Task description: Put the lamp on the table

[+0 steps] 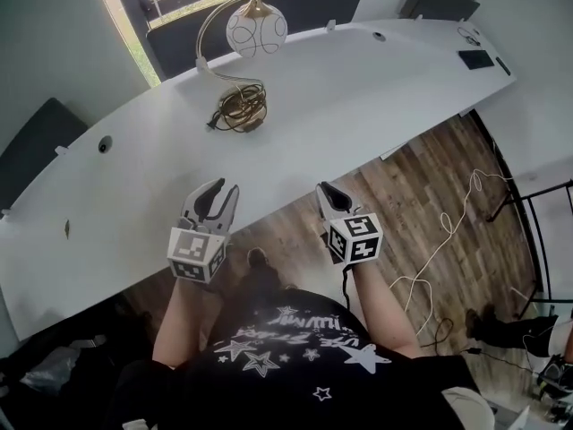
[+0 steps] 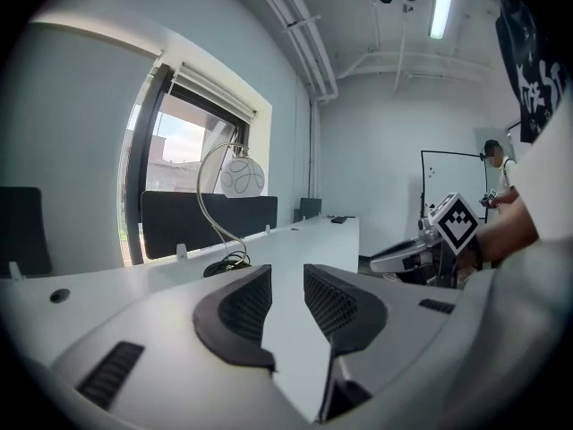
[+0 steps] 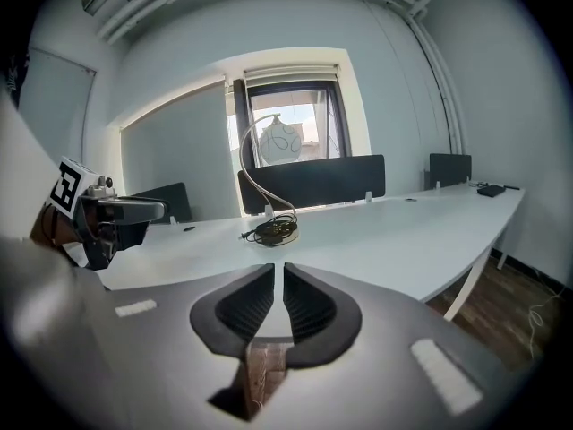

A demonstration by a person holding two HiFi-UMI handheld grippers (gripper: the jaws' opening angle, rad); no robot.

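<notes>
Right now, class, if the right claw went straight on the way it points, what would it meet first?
Probably the lamp, its base dead ahead on the white table. How high the right claw sits against the tabletop is unclear, so the table's near edge might come first.

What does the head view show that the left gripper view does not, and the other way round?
Only the head view: white cables on the wooden floor, and the marker cube on the left gripper. Only the left gripper view: the ceiling light and a second person in the background. Both: the lamp standing on the white table, and the right gripper.
</notes>
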